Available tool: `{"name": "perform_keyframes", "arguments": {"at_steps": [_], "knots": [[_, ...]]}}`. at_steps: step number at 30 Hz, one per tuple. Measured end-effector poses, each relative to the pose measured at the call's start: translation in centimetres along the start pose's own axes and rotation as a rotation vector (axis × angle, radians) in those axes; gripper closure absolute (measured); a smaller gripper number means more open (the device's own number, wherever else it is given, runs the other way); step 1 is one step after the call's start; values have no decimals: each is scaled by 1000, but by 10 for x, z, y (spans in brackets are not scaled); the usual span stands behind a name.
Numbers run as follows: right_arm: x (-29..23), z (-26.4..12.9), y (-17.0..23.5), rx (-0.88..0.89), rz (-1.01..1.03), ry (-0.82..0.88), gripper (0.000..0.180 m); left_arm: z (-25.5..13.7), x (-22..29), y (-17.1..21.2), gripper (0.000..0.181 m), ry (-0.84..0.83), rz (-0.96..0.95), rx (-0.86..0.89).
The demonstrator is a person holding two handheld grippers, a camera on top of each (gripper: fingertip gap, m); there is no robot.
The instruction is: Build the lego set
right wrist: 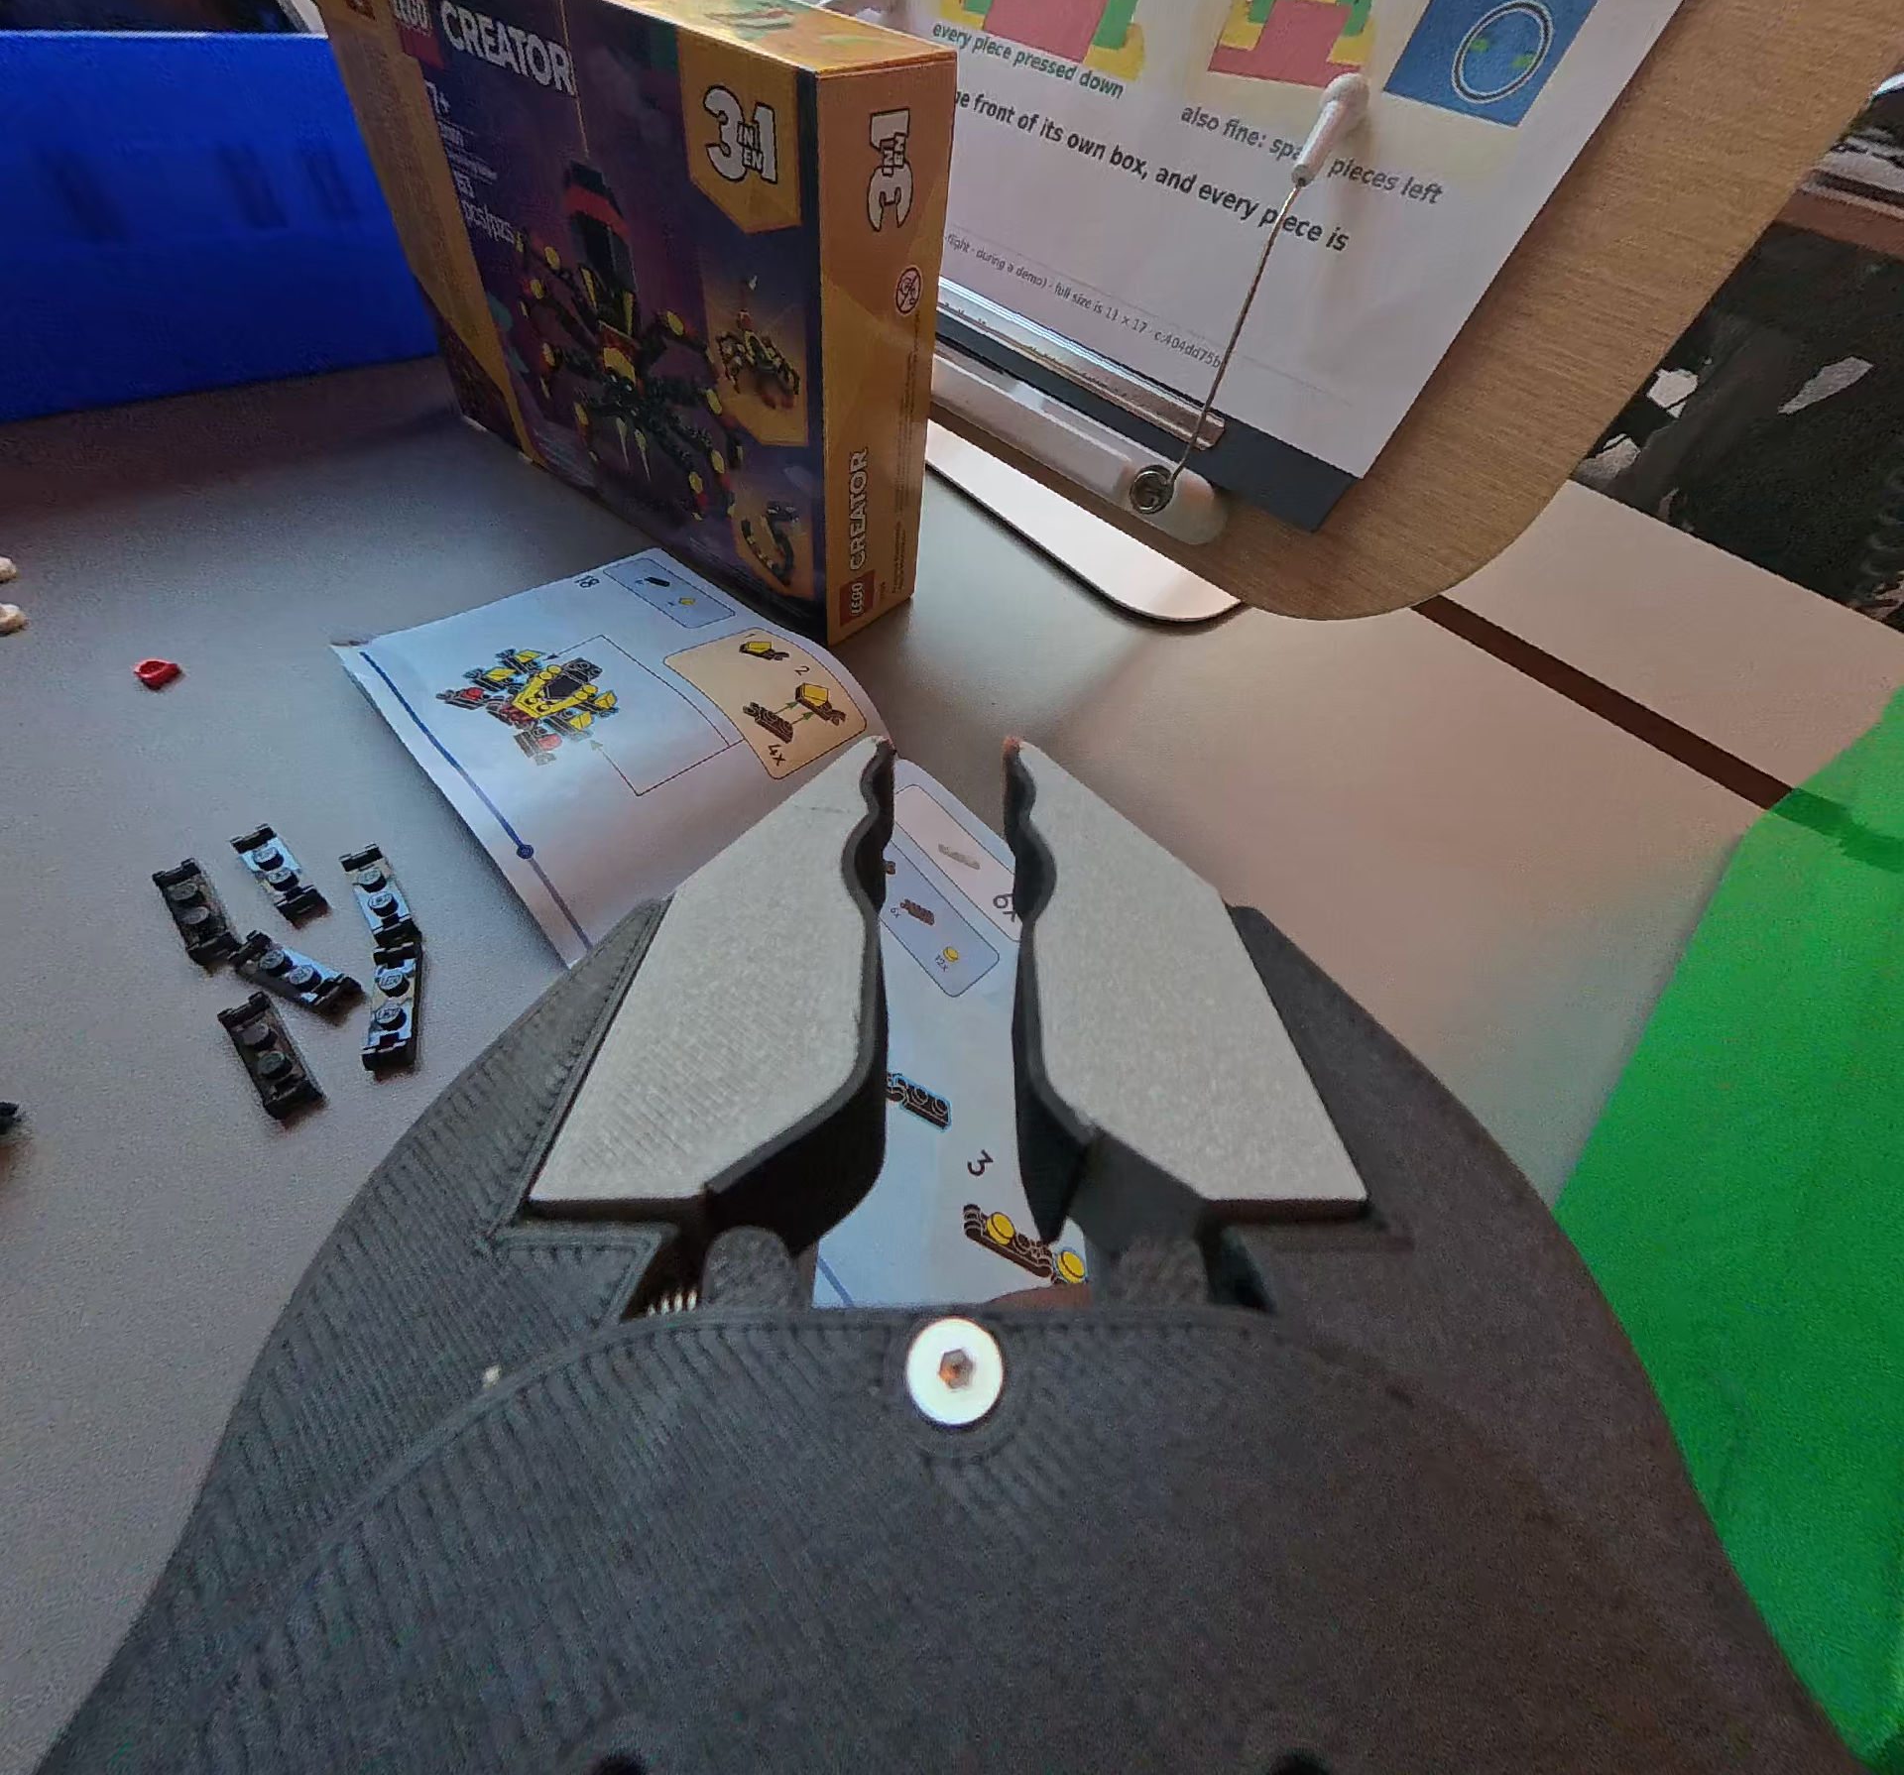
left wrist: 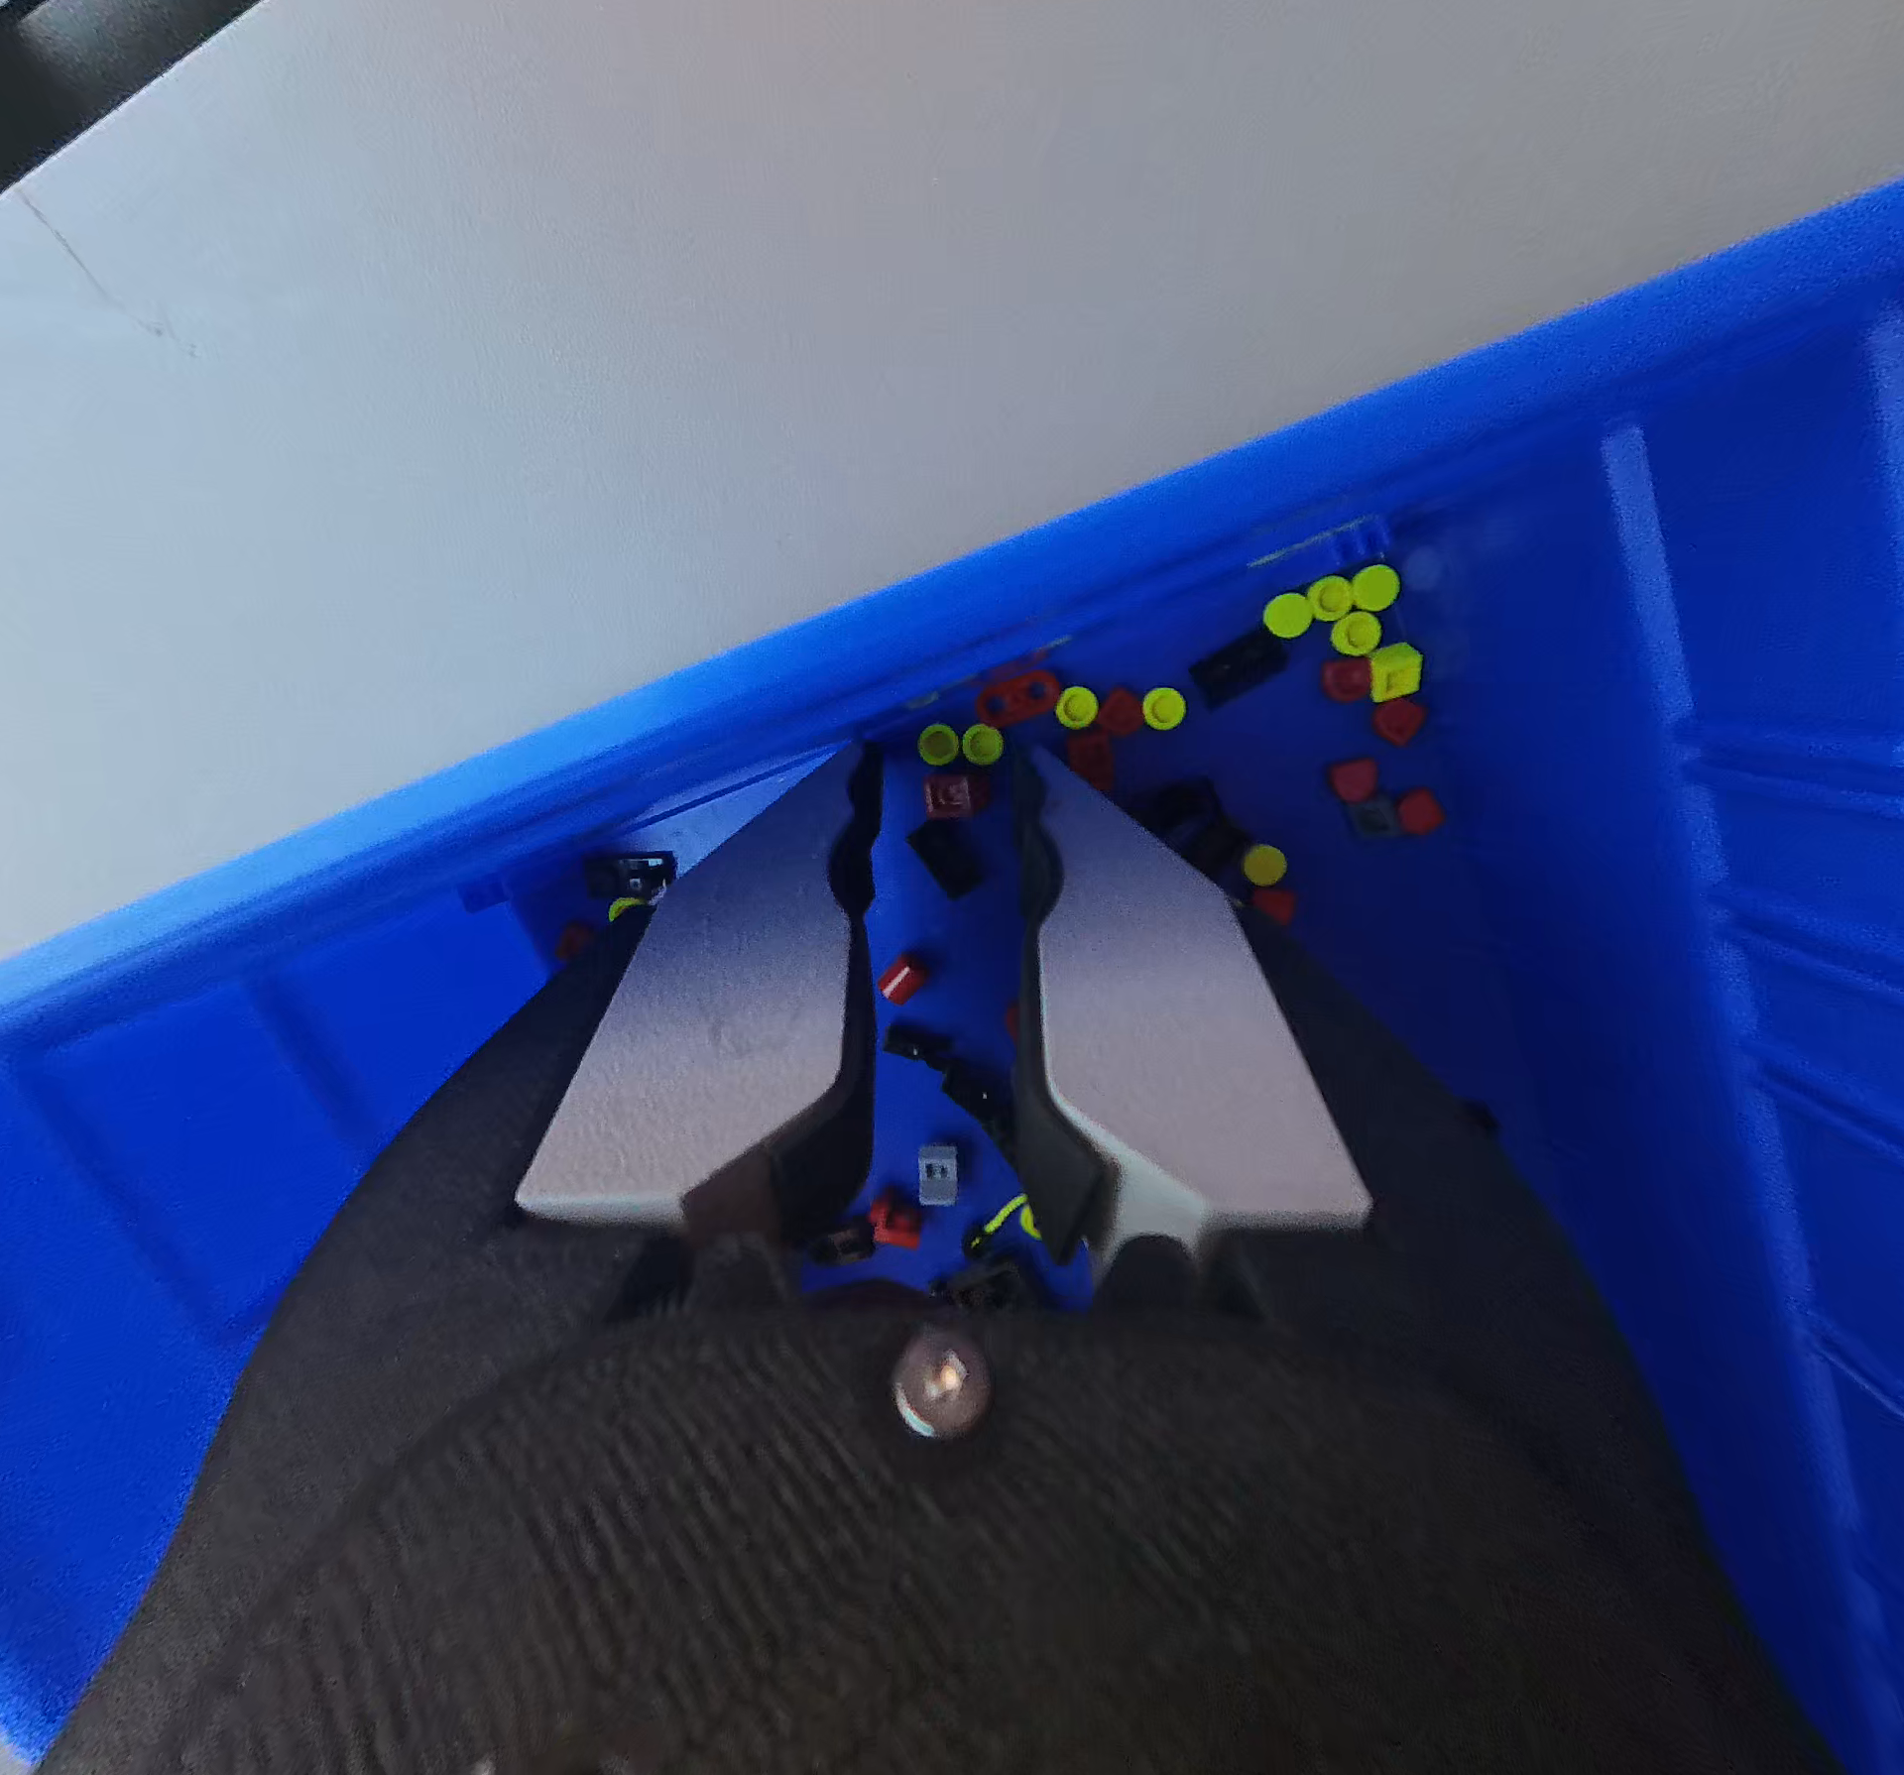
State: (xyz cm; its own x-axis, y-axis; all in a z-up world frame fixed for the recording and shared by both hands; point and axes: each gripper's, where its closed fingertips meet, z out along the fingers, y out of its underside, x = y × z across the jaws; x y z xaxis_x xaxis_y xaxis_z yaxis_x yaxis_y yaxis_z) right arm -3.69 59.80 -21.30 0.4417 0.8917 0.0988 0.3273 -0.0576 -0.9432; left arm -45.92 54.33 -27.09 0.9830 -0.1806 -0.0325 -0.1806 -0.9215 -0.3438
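My left gripper [left wrist: 943, 757] hangs open and empty inside the big blue plastic bin [left wrist: 1545, 901], hunting loose bricks. My right gripper [right wrist: 946, 757] waits open over the paper instruction booklet [right wrist: 618, 695], near small black plates [right wrist: 294, 968].

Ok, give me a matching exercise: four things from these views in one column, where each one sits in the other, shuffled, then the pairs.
Things:
1. yellow-green round studs
2. black plates
3. set box
4. left gripper

Places:
A. standing upright on the table behind the open instruction booklet
B. loose on the grey table, left of the booklet
C. on the floor of the blue bin, by the far wall
D. reaching into the bin, open and empty

Pairs: 1-C, 2-B, 3-A, 4-D
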Motion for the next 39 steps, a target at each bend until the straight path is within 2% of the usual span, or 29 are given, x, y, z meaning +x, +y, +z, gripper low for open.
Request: {"name": "perform_keyframes", "arguments": {"at_steps": [6,12,16,24,30,35,39], "knots": [[0,-1,-1,6,3,1,163,1,1,-2,157,-22,-56,38],[0,-1,-1,6,-6,2,164,2,9,-7,173,-28,-64,115],[-1,-2,-2,12,-12,2,164,2,11,-6,177,-52,-61,116],[-2,-3,-3,24,0,-10,165,-1,9,-3,160,-89,4,41],[-2,-3,-3,21,2,-15,165,-2,11,2,158,-40,40,-3],[-2,-3,-2,18,4,-16,166,-1,17,2,168,11,102,-4],[-2,-3,-2,19,4,-15,166,-1,16,1,165,27,123,-10]]}}
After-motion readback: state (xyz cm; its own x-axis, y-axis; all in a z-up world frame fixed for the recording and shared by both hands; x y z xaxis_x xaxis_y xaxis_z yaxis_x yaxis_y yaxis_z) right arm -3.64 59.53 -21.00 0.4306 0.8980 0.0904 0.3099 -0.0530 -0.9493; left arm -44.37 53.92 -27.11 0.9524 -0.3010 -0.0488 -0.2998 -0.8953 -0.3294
